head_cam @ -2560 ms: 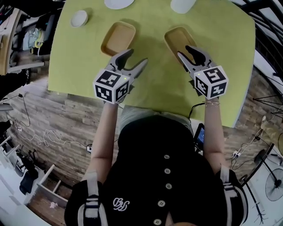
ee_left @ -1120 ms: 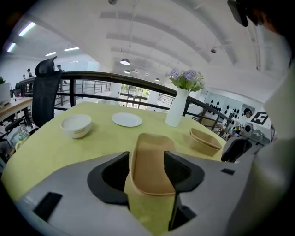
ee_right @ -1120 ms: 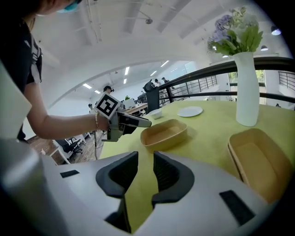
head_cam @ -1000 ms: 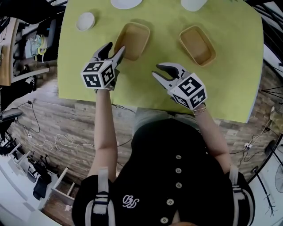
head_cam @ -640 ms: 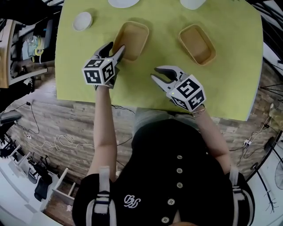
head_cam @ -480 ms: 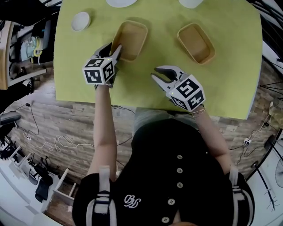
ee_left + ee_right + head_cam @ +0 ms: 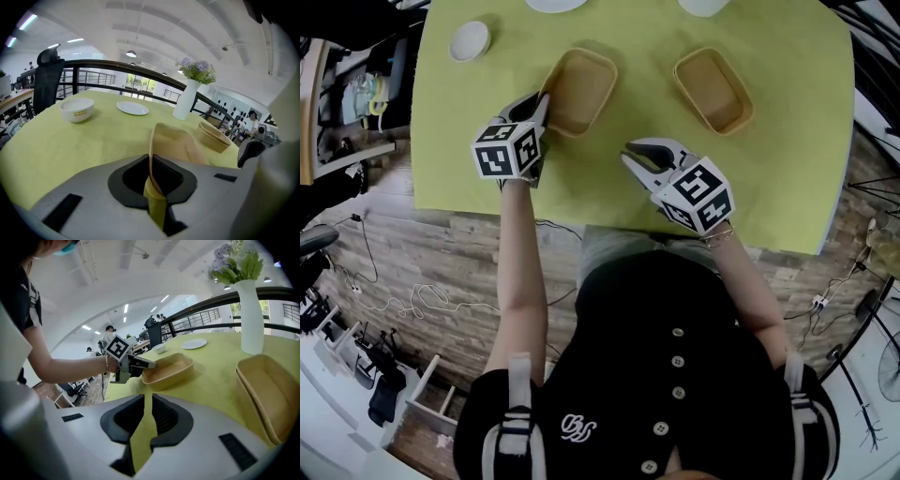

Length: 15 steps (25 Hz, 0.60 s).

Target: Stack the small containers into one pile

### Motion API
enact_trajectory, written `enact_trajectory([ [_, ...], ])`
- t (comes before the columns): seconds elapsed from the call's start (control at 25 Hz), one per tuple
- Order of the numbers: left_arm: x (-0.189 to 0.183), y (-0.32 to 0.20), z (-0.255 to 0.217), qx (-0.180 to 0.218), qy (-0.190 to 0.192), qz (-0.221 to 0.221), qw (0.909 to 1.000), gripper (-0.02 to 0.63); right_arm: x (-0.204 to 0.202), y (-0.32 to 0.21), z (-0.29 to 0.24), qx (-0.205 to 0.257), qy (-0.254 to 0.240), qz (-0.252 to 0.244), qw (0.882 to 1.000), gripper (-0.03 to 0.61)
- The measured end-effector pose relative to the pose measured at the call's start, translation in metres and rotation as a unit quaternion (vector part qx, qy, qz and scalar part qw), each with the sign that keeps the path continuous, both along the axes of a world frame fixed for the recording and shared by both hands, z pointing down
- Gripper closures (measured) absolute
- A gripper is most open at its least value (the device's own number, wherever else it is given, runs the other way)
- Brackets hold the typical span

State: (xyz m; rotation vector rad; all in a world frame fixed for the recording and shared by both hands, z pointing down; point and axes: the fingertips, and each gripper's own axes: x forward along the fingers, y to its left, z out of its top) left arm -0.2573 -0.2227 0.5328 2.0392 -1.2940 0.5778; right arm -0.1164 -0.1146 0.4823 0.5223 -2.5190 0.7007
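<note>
On the yellow-green table [image 7: 469, 141], the left container [image 7: 581, 84] lies with its long axis running away from the person, its far end leaning right. The left gripper [image 7: 539, 105] is closing its jaws on the container's near rim. The right container [image 7: 712, 89] lies well apart, its far end leaning left. The right gripper [image 7: 642, 155] is closing on nothing.

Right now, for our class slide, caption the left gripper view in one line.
Left hand-held gripper closing its jaws on the near rim of a tan tray.
</note>
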Motion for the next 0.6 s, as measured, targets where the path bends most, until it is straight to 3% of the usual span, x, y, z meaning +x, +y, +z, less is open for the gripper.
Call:
enact_trajectory([
  [0.36,0.014,0.012,-0.027,0.021,0.034,-0.023,0.9989,0.581,0.011,-0.010,-0.014,0.017,-0.019,0.017,1.000,0.514],
  [0.6,0.050,0.016,-0.053,0.043,0.054,-0.009,0.9976,0.580,0.028,-0.021,-0.026,0.028,-0.044,0.042,0.998,0.512],
])
